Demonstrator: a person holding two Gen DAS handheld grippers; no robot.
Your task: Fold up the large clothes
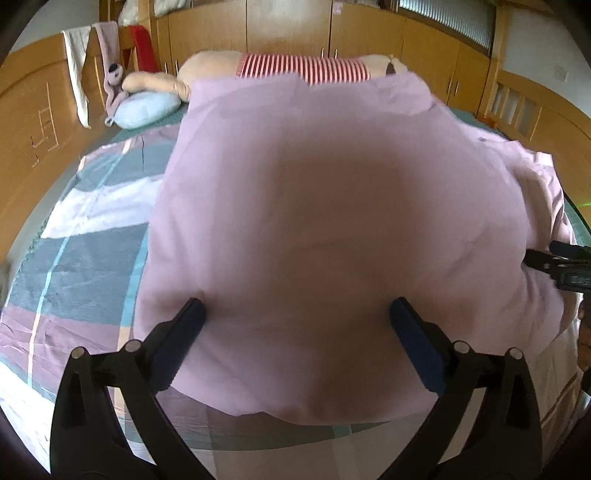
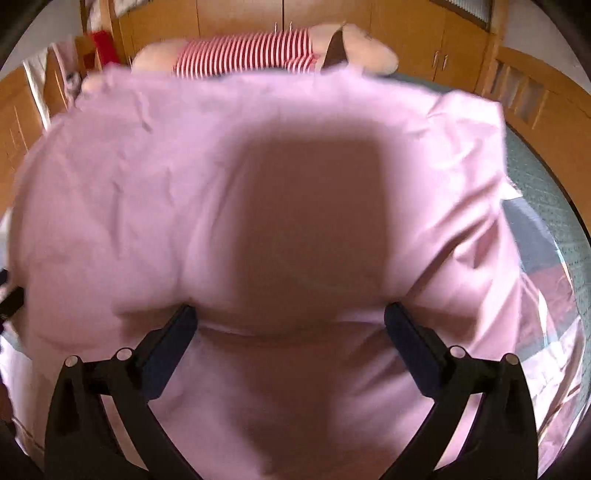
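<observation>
**Hovering over the pink garment, both jaws apart**

Looking down from both wrists, we see the pink garment spread across the bed, filling most of each view from 6 o'clock up to 12 o'clock. Our left gripper hangs over its near hem with the jaws wide apart and nothing between them; the cloth's near edge lies just below the fingers at 6 o'clock. Our right gripper is likewise spread, over a shallow crease in the garment, and grips nothing. From the left wrist the right tool shows at 3 o'clock, beside the bunched sleeve side of the cloth.

Beyond the garment at 12 o'clock lies a striped plush toy, with a blue pillow at 10 o'clock and the wardrobe behind.

We judge the step to be between grasps: the garment looks laid out, partly smoothed, with its right side rumpled, and a fold is not yet taken. The next move, as we read it, calls for lowering each pair of jaws onto an edge or corner, pinching only the layers meant to travel, and lifting both sides evenly so the cloth does not drag or twist.
</observation>
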